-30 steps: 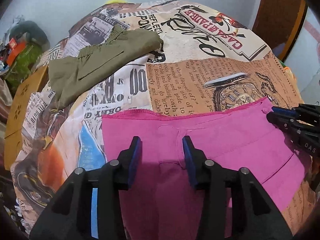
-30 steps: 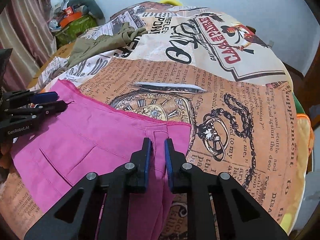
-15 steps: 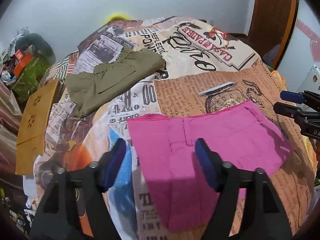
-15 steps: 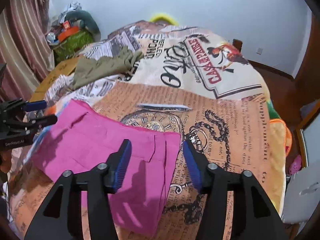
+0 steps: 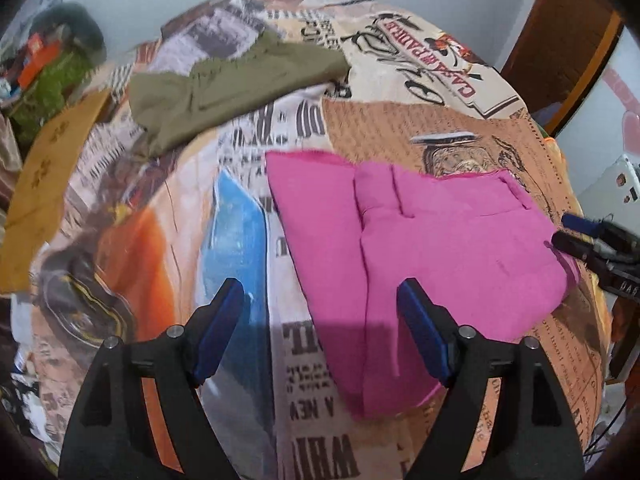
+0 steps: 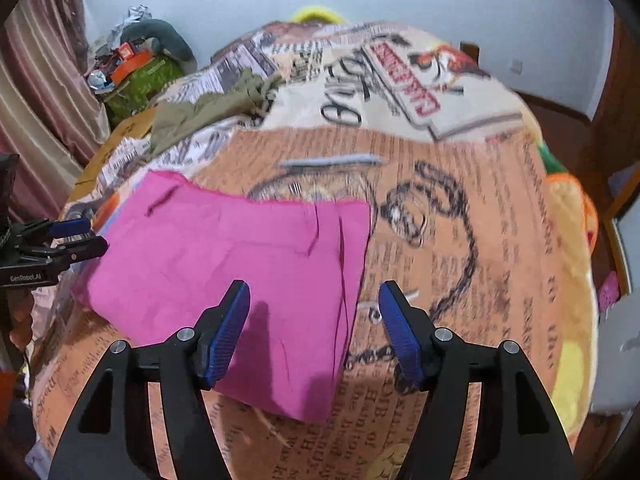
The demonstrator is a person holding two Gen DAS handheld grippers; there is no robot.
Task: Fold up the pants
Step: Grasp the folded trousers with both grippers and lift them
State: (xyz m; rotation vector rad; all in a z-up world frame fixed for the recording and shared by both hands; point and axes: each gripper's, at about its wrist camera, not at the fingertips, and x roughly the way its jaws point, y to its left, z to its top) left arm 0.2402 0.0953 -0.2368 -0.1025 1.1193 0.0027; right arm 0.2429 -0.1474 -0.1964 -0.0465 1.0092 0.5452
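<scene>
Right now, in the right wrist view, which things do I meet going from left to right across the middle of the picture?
Left gripper → pink pants → bare printed bedspread → yellow-orange plush at the bed's edge.

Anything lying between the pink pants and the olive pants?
Nothing: only bare printed bedspread separates the pink pants from the olive pants, clearest in the left wrist view.

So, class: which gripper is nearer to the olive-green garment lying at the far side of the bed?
The left gripper. The olive-green garment lies beyond it, past the bedspread print. The right gripper sits above the pink pants, whose whole width separates it from the garment.
</scene>
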